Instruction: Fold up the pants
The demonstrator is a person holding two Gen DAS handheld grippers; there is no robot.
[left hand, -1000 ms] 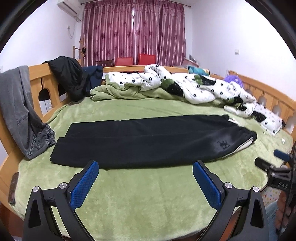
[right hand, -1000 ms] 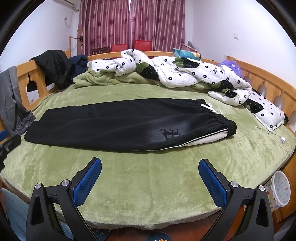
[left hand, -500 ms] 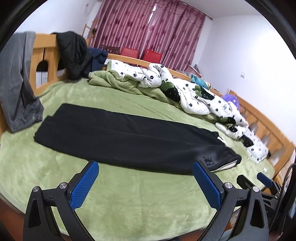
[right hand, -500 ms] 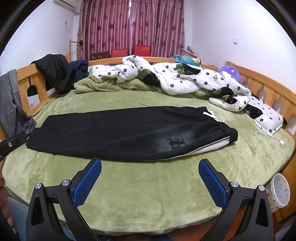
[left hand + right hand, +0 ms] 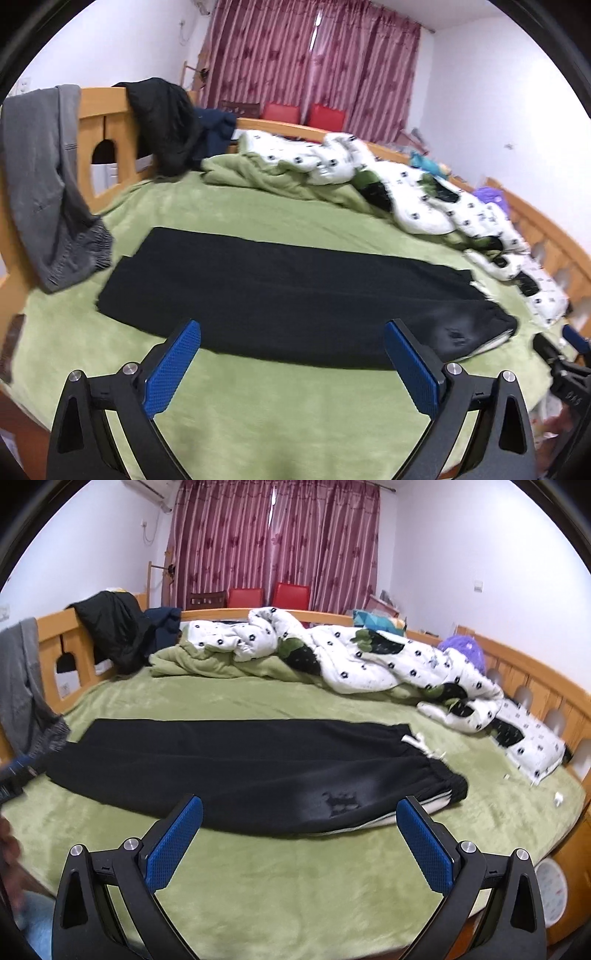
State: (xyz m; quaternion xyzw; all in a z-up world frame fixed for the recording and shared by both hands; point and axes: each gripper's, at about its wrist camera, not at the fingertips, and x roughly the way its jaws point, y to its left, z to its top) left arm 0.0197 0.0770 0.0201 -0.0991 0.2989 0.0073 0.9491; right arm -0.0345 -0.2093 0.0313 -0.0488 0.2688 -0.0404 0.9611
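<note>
One pair of black pants [image 5: 236,764] — folded lengthwise, flat on green blanket [image 5: 295,867].

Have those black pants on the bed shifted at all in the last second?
No. The black pants lie flat as before, waistband still near the white floral quilt, cuffs near the grey garment. Only the cameras moved.

Black pants [image 5: 251,768] lie flat across the green bedcover, legs stacked lengthwise, cuffs toward nine o'clock, elastic waistband toward three o'clock. A white drawstring shows at the waist, a small dark emblem near the hip.
</note>
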